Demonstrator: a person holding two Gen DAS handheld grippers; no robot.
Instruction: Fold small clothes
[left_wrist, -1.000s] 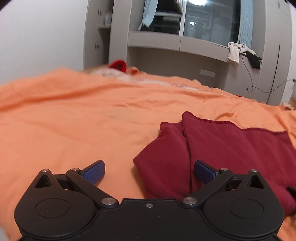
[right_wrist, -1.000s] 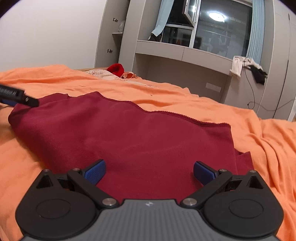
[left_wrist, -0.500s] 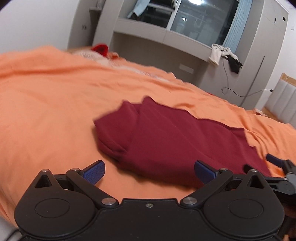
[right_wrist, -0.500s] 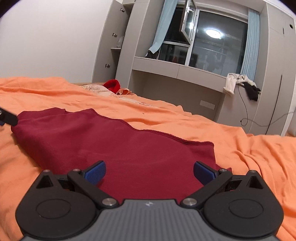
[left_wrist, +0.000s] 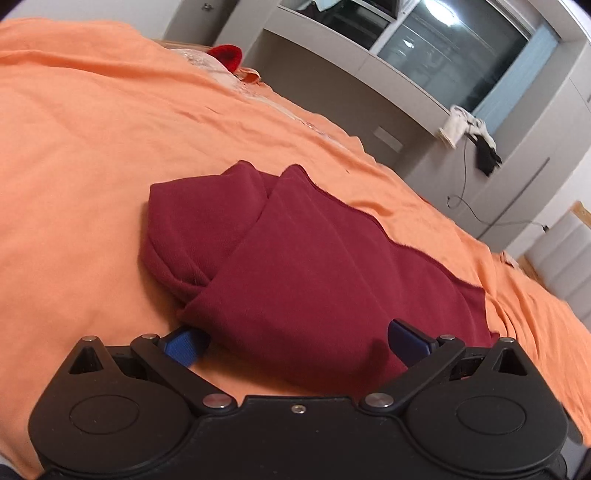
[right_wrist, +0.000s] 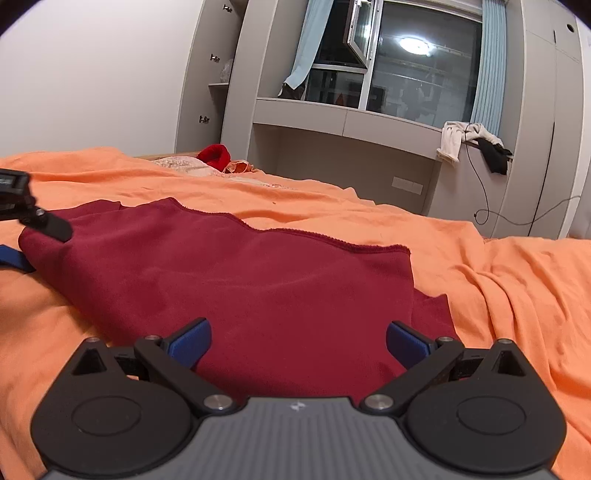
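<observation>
The left claw (left_wrist: 297, 341) stands wide apart over the near edge of a dark red garment (left_wrist: 303, 266), its blue pads spread to either side of the cloth. The left pad (left_wrist: 184, 345) sits low at the folded corner, just beside or under the hem; whether it touches cannot be told. The right pad (left_wrist: 408, 338) hangs over the red fabric. Nothing is gripped.

The right claw (right_wrist: 298, 341) is likewise wide apart, both blue pads poised above the same garment (right_wrist: 236, 280) with cloth showing between them and nothing clamped.

The garment lies flat on an orange bedspread (left_wrist: 92, 147), directly ahead of and partly beneath both claws. From the right claw its long axis runs across the view, from a bunched end far to the left to a squarer end at the right, with a stitched hem (right_wrist: 303, 236) along the far edge. From the left claw the piece stretches away to the right, its bunched, rolled end (left_wrist: 199, 225) ahead and to the left of the claw, a folded layer lying over it.

In the right wrist view, the left claw's black finger tip (right_wrist: 48, 225) and a strip of blue pad (right_wrist: 14, 258) show at that far left end of the garment, close against its edge.

Beyond the garment, at the far side of the bed, rests a bright red item (right_wrist: 214, 157), well apart from both claws.
</observation>
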